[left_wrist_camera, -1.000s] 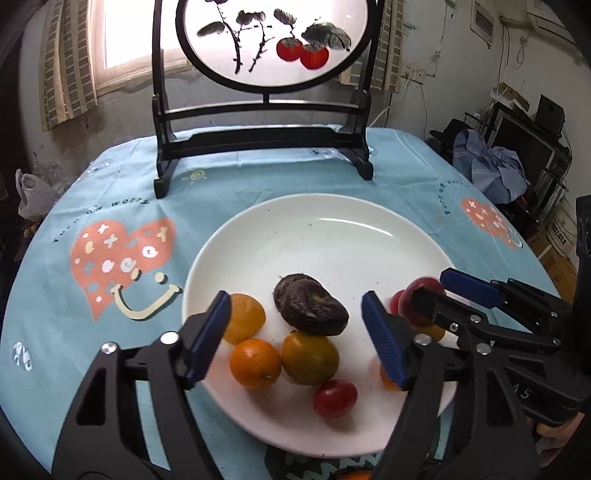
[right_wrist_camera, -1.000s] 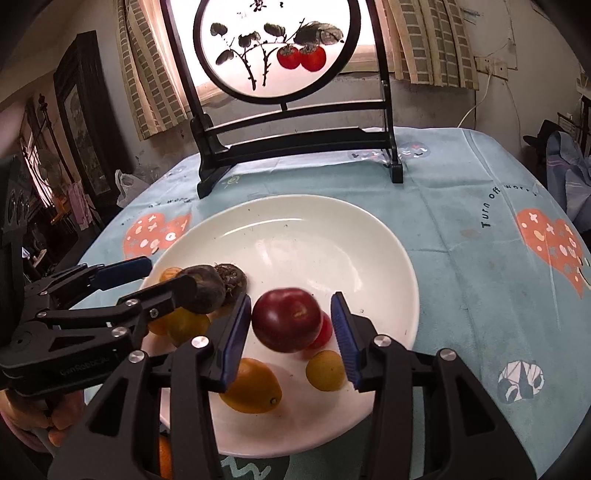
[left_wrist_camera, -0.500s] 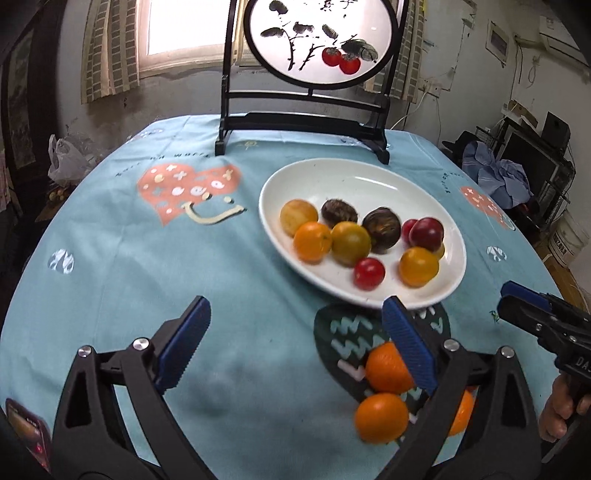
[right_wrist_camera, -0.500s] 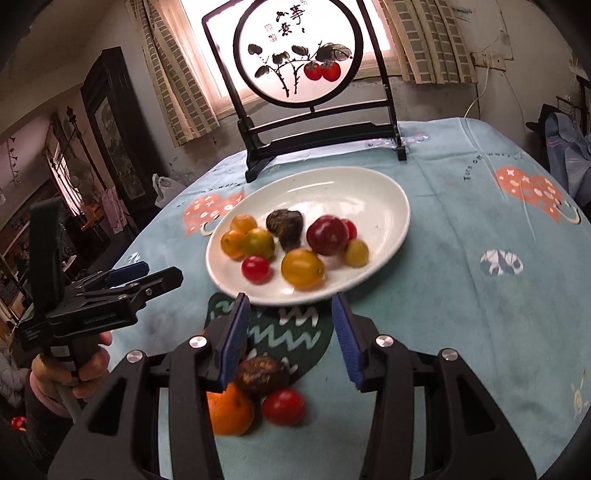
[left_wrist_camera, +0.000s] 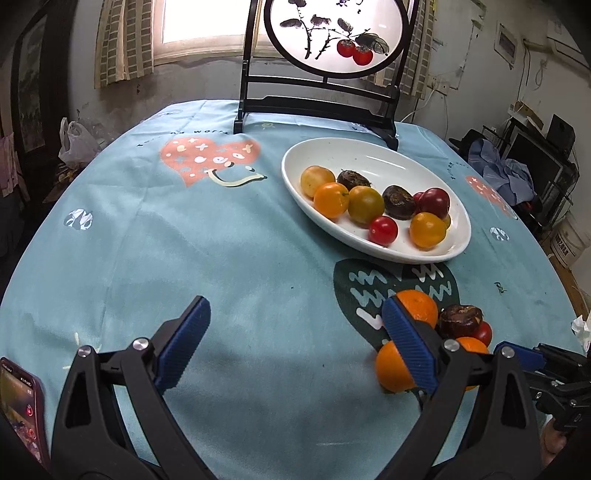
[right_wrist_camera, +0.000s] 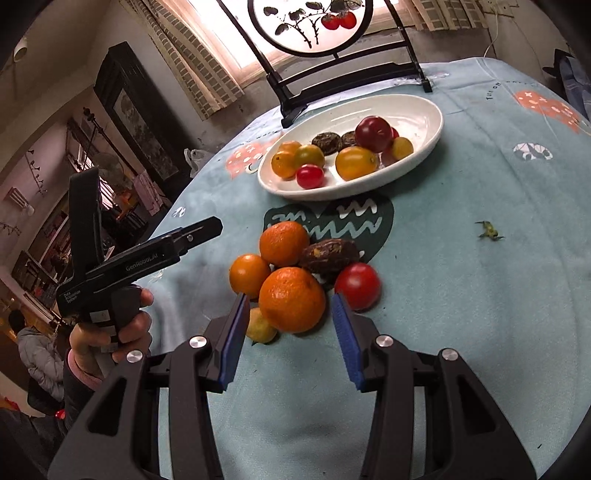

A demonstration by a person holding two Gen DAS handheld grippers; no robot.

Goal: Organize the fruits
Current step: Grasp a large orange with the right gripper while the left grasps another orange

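A white oval plate holds several fruits: orange and yellow ones, dark brown ones, red tomatoes and a dark red plum. A loose pile lies on the cloth nearer me: a big orange, another orange, a small orange, a dark brown fruit, a red tomato and a small yellow fruit. My right gripper is open and empty, just short of the big orange. My left gripper is open and empty over bare cloth, left of the pile.
A black-framed round painted screen stands behind the plate on the round table with a blue printed cloth. A phone lies at the near left edge. A small green scrap lies on the cloth at right.
Both grippers have pulled back from the plate toward the near side of the table. The right gripper, which held the plum a second ago, is now empty near the loose pile.
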